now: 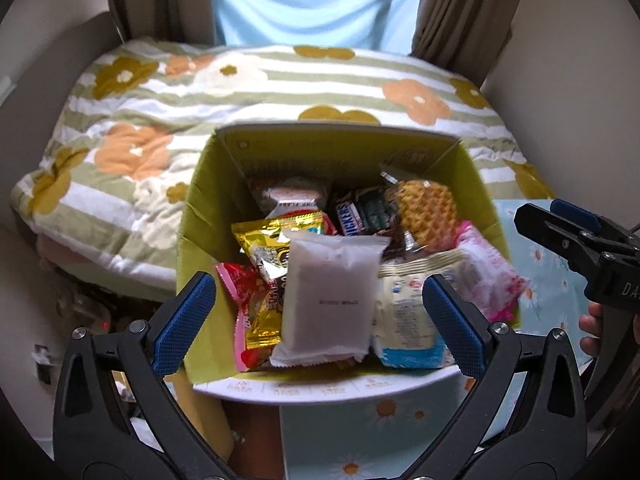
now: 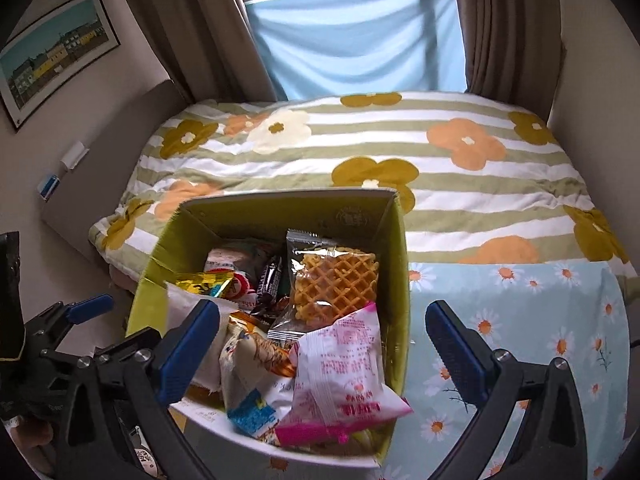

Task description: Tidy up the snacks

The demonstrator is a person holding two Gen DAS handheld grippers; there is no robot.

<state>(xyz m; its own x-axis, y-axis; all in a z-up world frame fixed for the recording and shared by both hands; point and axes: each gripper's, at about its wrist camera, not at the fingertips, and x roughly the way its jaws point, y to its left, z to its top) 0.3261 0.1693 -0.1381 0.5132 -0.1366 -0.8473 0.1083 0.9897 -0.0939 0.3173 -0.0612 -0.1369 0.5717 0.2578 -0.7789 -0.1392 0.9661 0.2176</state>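
Both tongs wide, empty: L tongs [image 1: 320,320] & R tongs [image 2: 320,344] hover over snack box [image 1: 208,184].

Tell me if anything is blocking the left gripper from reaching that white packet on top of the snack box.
Nothing visible does. The left gripper is open, and the white packet lies on top of the pile in the green box, with no other snack over it.

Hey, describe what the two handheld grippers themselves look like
Both the left gripper and right gripper have matte black plastic frames with silver pivot screws and two fingers faced with textured blue pads. White letters "DA" mark the right gripper's body. No sleeves visible.
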